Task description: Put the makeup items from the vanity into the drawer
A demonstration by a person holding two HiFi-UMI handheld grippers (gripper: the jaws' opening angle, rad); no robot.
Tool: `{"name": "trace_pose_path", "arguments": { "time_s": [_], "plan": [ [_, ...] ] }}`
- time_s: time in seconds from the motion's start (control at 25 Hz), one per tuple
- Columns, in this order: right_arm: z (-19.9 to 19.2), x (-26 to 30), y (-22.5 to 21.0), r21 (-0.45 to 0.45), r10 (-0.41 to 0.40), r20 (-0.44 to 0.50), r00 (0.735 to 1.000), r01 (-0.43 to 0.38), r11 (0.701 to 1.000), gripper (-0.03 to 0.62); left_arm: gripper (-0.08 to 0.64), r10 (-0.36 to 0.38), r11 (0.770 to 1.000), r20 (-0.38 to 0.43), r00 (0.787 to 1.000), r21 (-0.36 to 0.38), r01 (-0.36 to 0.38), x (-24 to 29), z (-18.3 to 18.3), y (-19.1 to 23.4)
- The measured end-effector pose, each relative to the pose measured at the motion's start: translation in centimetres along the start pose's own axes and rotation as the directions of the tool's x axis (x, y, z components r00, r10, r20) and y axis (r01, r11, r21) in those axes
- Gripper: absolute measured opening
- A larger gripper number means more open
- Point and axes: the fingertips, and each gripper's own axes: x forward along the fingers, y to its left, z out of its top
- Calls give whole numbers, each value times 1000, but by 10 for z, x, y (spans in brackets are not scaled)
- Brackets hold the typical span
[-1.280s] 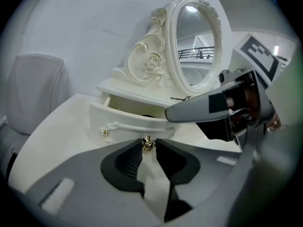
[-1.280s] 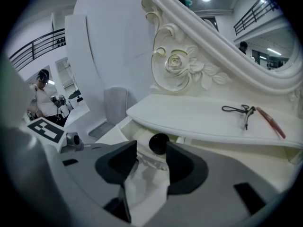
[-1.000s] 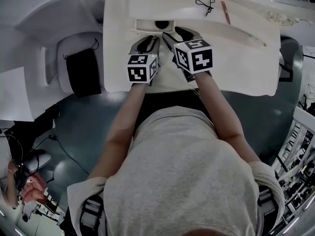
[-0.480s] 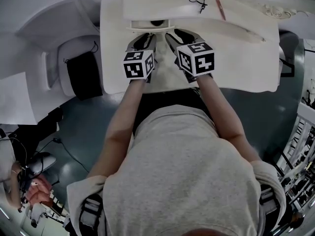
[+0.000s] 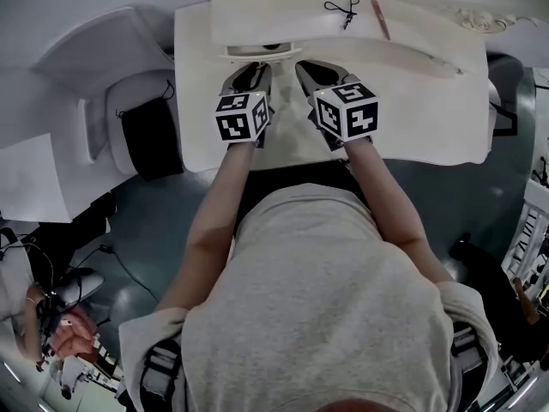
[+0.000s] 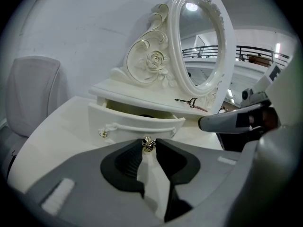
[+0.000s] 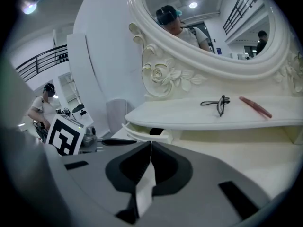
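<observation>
A person in a grey T-shirt is seen from above, with both arms stretched over a white vanity bench. The left tool is held with its tips at the front of a slightly opened drawer; whether that front is gripped cannot be told from above. The right tool is held just beside it and is also pointed at the drawer. Its jaws have just been closing, and nothing is seen between them. On the raised shelf behind, a black eyelash curler and a red pencil are laid near each other. Left of the bench, a white chair is set with a black bag on it.
</observation>
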Motion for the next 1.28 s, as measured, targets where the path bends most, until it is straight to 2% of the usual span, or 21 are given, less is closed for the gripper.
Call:
{"name": "trace_pose_path", "arguments": {
  "time_s": [0.16,0.44,0.8,1.28],
  "plan": [
    [1,-1,0,28,47,35,998,-48,998,9,95,8,1000,-1,1000,0,-8,5,3,3],
    [0,0,-13,70,21,56,998,-24,997,8,95,19,1000,2,1000,9,-19,11,11,8],
    [-3,1,-17,84,13,50,999,-17,996,8,95,38,999,30,999,6,-39,21,22,12],
    [-4,-6,-25,111,-8,73,997,0,994,8,97,46,999,28,999,28,-46,24,26,11]
  ]
}}
